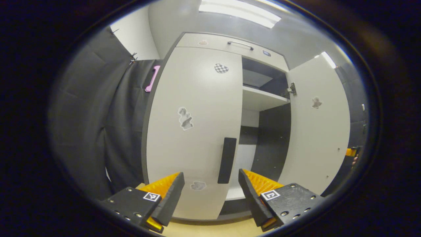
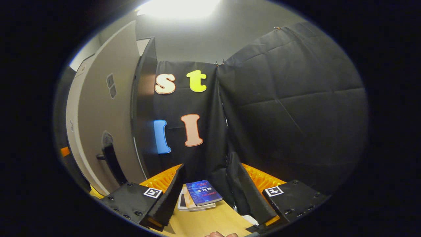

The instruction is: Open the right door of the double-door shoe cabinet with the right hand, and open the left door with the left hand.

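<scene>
Gaping wide and empty, left tongs (image 1: pixel 210 184) before the left door's handle (image 1: pixel 227 160); right tongs (image 2: pixel 205 184) likewise

Pale grey left door (image 1: pixel 194 131) with black handle (image 1: pixel 227 160) and checkered sticker (image 1: pixel 221 68); blue-covered book (image 2: pixel 203 192).

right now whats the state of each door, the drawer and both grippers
left door: shut, its dark handle untouched
right door: swung open, shelf inside showing
top drawer: shut
left gripper: open, in front of the left door's handle, not touching it
right gripper: open, holding nothing, pointed at the booth wall beside the open door
books: stacked flat on the wooden floor
</scene>
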Action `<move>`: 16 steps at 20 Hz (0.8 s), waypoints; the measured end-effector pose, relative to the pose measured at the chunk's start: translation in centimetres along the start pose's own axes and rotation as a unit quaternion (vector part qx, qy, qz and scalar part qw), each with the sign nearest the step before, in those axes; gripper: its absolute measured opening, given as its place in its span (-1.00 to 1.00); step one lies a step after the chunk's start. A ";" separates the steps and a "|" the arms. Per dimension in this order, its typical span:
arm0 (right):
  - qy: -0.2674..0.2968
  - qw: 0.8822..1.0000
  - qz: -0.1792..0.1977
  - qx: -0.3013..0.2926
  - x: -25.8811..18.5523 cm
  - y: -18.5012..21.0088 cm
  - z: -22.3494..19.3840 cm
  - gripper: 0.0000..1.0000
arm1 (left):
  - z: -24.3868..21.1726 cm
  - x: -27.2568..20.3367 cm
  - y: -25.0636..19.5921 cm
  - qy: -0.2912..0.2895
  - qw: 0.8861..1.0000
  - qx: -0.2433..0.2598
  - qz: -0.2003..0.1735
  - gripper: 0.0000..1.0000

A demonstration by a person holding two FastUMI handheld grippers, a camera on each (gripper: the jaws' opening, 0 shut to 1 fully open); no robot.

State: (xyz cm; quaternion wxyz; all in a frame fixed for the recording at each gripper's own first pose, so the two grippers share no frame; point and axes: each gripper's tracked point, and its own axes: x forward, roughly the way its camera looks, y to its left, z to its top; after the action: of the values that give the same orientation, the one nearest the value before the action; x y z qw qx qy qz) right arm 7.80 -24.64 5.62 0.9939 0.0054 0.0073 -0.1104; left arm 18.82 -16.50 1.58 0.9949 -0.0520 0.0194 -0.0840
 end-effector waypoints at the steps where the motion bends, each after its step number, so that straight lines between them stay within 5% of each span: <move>1: 0.004 1.000 0.004 0.002 0.8 0.1 -0.6 0.94 | -0.1 1.1 -0.8 0.002 1.000 0.009 0.001 0.92; 3: 0.012 1.000 0.012 0.004 2.8 0.1 -1.4 0.94 | -0.4 3.2 -2.2 0.001 1.000 0.026 0.008 0.90; 5: 0.002 1.000 -0.017 -0.012 4.7 -2.1 -1.2 0.84 | -0.7 5.3 -2.9 0.001 0.999 0.030 0.019 0.62; 6: -0.004 1.000 -0.024 -0.015 5.5 -2.8 -0.9 0.98 | -0.8 6.2 -3.1 0.003 0.999 0.028 0.021 0.63; 11: 0.002 1.000 -0.020 0.008 9.8 -4.6 -1.3 0.94 | -1.2 9.8 -4.7 0.004 1.000 0.019 0.021 0.62; 13: 0.014 1.000 -0.014 0.021 11.6 -4.6 -2.2 0.94 | -1.1 10.8 -4.6 0.003 0.999 0.019 0.031 0.22; 15: 0.024 0.999 -0.003 0.034 13.3 -3.9 -2.9 0.94 | -0.8 11.4 -4.0 0.002 0.998 0.021 0.051 0.29; 16: 0.027 0.999 0.004 0.038 14.0 -3.6 -3.1 0.94 | -0.8 11.5 -4.0 0.004 0.999 0.013 0.052 -0.09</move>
State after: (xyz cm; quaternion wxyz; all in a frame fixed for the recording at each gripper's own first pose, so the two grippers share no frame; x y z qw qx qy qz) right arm 20.65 -31.19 2.28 0.9928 0.0466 0.0301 -0.1066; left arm 29.46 -22.45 0.84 0.9985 -0.0373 0.0246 -0.0329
